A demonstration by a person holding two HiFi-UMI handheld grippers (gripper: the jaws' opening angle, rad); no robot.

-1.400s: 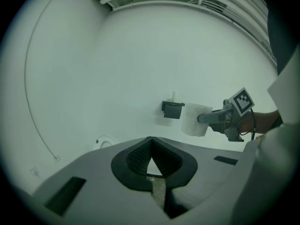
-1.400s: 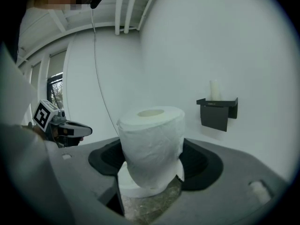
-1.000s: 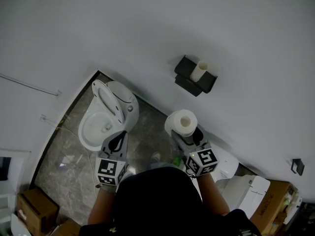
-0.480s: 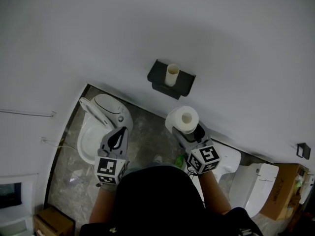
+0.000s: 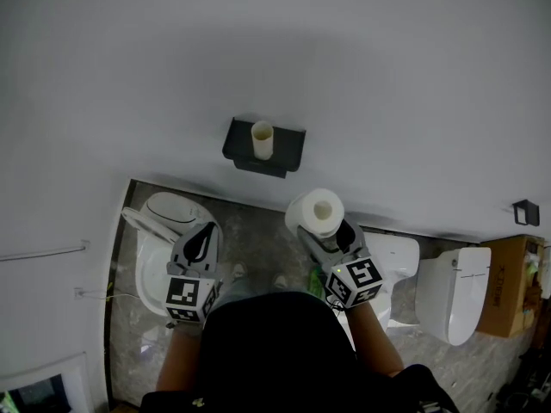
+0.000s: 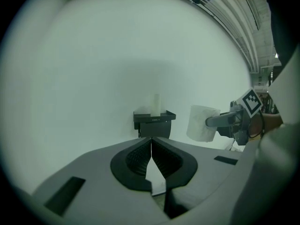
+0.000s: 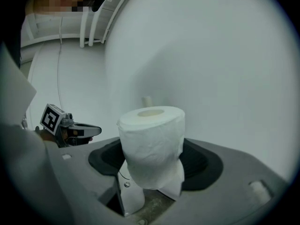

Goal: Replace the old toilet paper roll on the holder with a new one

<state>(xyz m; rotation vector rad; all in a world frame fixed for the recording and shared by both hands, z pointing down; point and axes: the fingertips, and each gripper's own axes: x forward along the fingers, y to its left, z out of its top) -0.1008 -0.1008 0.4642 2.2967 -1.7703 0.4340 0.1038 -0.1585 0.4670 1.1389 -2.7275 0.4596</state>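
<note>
**Swap not started**

Right tool (image 5: 329,232) grips the new roll (image 5: 315,212) upright, short of the holder (image 5: 288,149) and to its right, well apart. Left tool (image 5: 204,237) clenched, empty, off the holder's left. Old core (image 5: 262,140) stands on the holder. Pulling it and fitting the new roll remain.

Both tools have a matte grey moulded shell. The left gripper (image 6: 151,140) has black, finely ribbed jaws set in a black oval surround, with a dark rectangular slot (image 6: 63,196) in the shell on each side. The right gripper (image 5: 331,233) has a small screw (image 7: 125,184) in a pale metal plate (image 7: 129,196) below its jaws. Each carries a white marker cube (image 5: 189,297) printed with black squares. The person wears a black top (image 5: 275,351), seemingly short-sleeved.
</note>
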